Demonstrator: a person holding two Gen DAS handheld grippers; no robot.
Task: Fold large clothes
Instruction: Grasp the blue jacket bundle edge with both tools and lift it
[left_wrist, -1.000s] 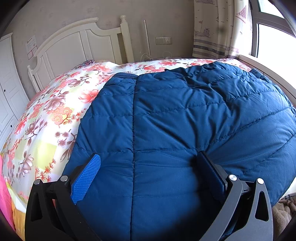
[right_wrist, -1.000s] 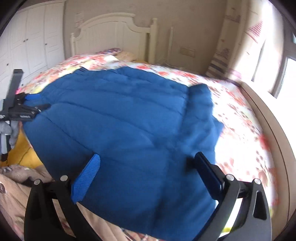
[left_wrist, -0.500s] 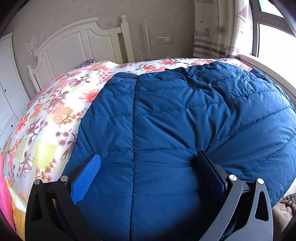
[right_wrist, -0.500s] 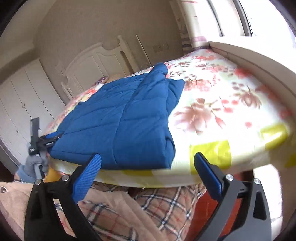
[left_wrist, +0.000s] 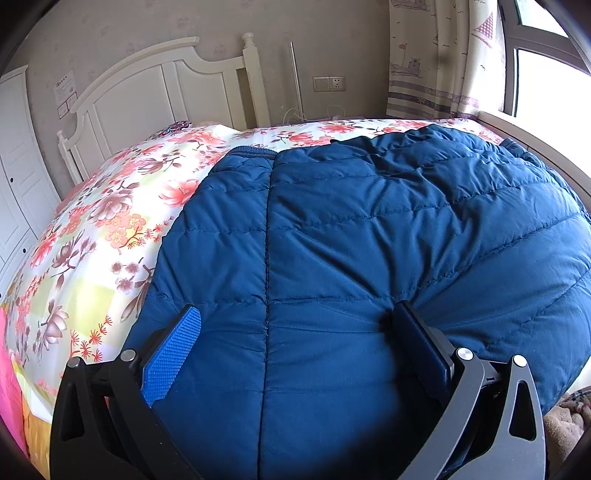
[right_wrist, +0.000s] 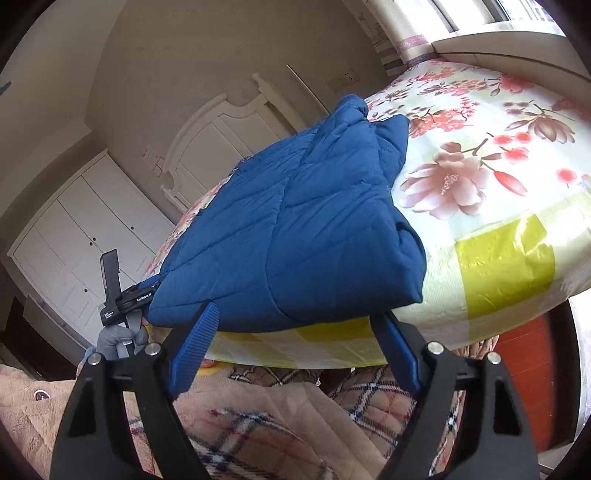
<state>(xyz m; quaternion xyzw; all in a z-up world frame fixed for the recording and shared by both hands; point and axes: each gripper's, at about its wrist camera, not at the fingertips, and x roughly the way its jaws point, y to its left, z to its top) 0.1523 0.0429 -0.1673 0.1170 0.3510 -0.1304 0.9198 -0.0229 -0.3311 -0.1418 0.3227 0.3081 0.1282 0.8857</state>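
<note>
On the bed (right_wrist: 517, 206), over a floral sheet: one blue quilted down jacket (left_wrist: 369, 240), laid flat, stitched in slanting channels, one vertical seam down the middle, hem at the mattress edge. Left gripper (left_wrist: 295, 325): jaws spread wide over the jacket's near part, clamping nothing. Right gripper (right_wrist: 291, 325): just off the hem, jaws closing, fabric edge between them, not yet pinched.
</note>
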